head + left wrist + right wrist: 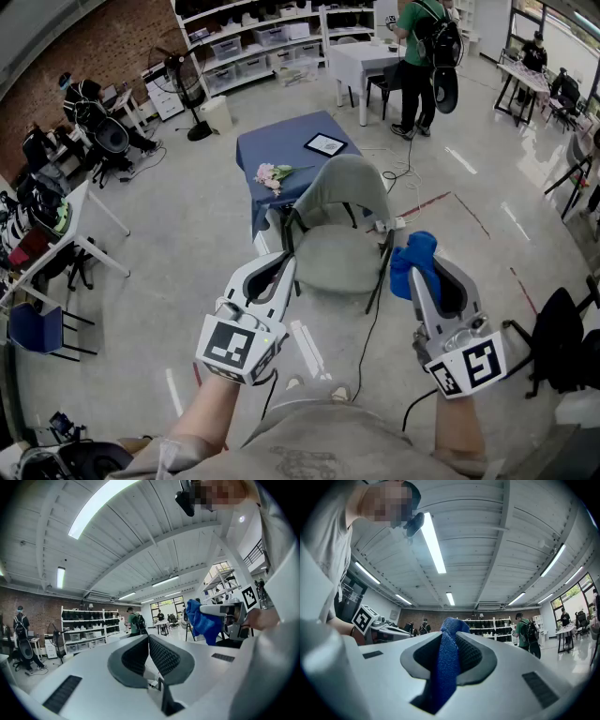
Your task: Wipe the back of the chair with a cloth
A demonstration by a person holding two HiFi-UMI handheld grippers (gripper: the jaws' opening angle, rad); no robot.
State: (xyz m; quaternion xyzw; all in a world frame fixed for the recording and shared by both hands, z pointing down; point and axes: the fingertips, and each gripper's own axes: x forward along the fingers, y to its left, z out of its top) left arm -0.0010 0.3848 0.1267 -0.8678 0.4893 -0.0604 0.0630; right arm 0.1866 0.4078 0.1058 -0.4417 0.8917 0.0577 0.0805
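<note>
No lettering is showing clearly enough to read in any view. The marker cube (234,345) on the left gripper (284,262) and its twin on the right gripper (419,272) are displaying only black-and-white block patterns, no letters or digits. Faint print on the person's shirt (309,459), at the bottom centre of the head view, is appearing too blurred to make out.

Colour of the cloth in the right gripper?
Blue; the cloth shows best in the right gripper view.

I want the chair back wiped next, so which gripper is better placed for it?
Right, most likely. The right gripper is shut on the blue cloth and sits beside the grey chair in the head view. The left gripper is shut and empty.
</note>
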